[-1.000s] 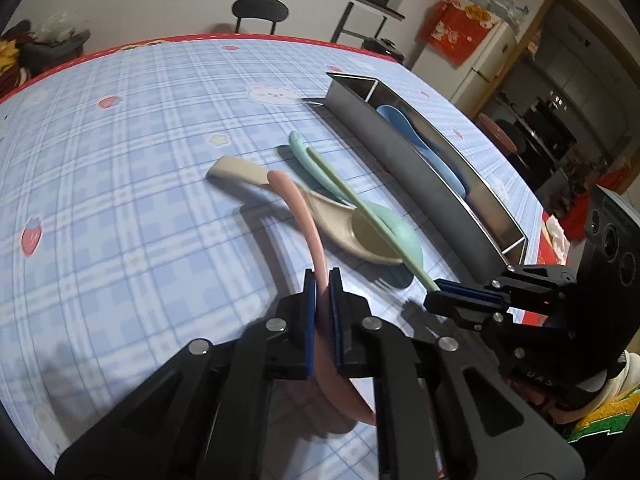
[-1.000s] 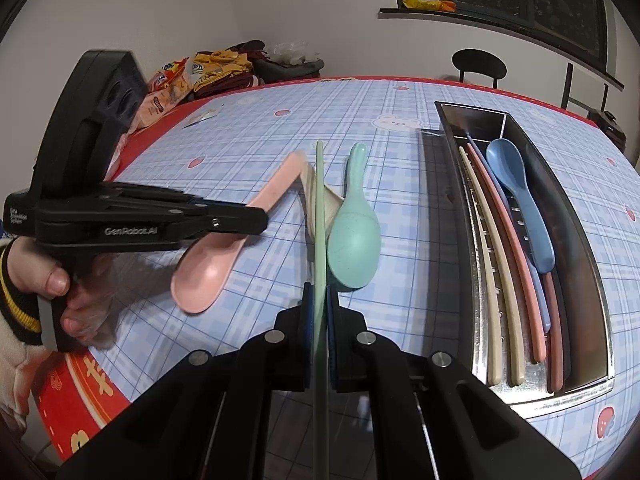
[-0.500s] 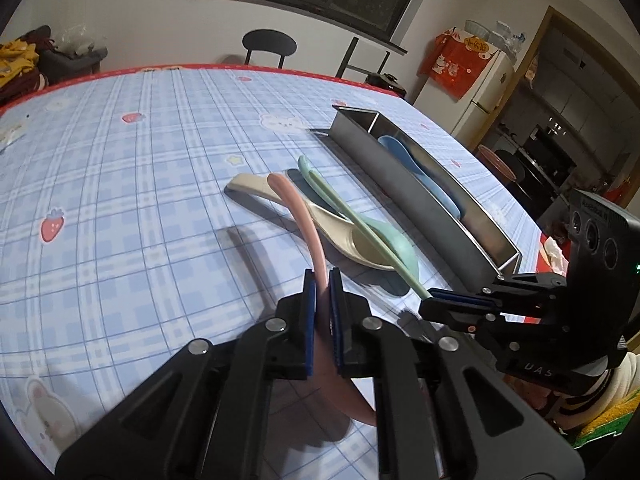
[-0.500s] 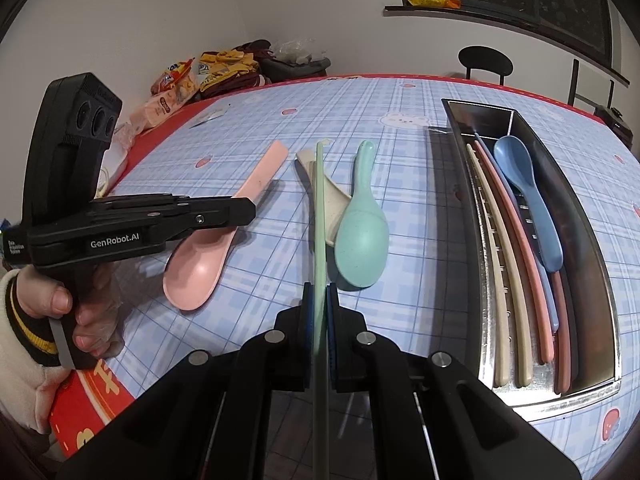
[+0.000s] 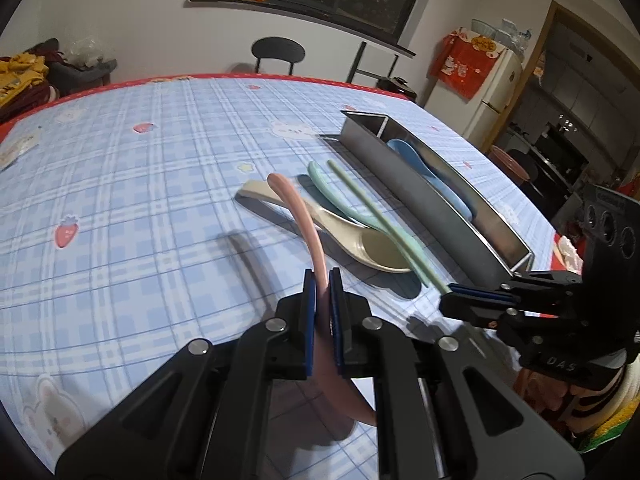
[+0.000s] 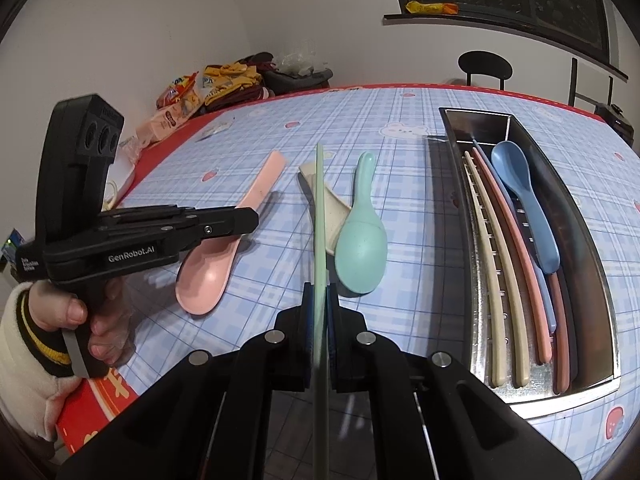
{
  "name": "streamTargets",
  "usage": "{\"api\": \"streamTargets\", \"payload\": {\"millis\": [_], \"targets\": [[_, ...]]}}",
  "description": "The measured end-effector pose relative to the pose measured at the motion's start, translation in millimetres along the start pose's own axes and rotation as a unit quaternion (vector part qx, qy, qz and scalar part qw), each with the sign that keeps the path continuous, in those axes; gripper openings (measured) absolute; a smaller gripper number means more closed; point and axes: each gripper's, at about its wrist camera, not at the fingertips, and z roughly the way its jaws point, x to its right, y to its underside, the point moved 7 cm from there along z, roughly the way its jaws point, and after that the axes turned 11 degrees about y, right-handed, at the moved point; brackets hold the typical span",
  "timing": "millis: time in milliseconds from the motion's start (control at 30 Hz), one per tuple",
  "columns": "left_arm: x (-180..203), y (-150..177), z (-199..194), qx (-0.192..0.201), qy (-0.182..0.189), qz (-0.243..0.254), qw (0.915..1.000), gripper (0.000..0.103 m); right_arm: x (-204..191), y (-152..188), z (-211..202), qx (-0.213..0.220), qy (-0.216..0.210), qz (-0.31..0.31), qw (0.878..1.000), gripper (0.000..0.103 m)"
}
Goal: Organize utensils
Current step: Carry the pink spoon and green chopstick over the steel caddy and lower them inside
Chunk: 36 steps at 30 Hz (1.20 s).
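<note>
Checked tablecloth [image 6: 400, 208], left gripper [image 6: 252, 220] marked "GenRobot.AI", pink spoon [image 6: 208, 276] clamped

We are clamping a green chopstick [image 6: 320, 216] in the right claw [image 6: 319, 304]. Left of it, the left claw [image 6: 236, 222] is gripping a pink spoon [image 6: 218, 258]; a metal tray [image 6: 592, 240] is sitting to its right on the worktop [image 6: 400, 320].

Four spoons [image 6: 206, 272] — one metal tray [image 6: 532, 400] — about six chopsticks [image 6: 320, 216], some overlapping.
</note>
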Motion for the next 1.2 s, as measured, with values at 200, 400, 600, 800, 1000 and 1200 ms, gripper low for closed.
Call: {"api": "streamTargets", "payload": {"millis": [200, 400, 600, 800, 1000, 1200], "targets": [[-4, -2, -14, 0.031, -0.064, 0.005, 0.9974, 0.011, 3, -3, -6, 0.017, -0.018, 0.017, 1.000, 0.006], [2, -2, -27, 0.043, -0.099, -0.004, 0.9942, 0.011, 7, -10, -22, 0.042, -0.053, 0.027, 0.997, 0.006], [29, -28, -46, 0.080, -0.099, -0.015, 0.9918, 0.011, 39, -39, -39, 0.069, -0.089, 0.064, 0.992, 0.006], [79, -61, -27, 0.088, -0.066, 0.002, 0.9939, 0.011, 94, -73, -45, 0.109, -0.072, 0.094, 0.987, 0.006], [123, -85, 25, 0.070, -0.033, 0.028, 0.9966, 0.011, 138, -73, -27, 0.102, -0.059, 0.139, 0.983, 0.006], [128, -99, 76, 0.051, -0.015, 0.021, 0.9984, 0.011, 153, -64, -11, 0.079, -0.039, 0.153, 0.984, 0.007]]}}
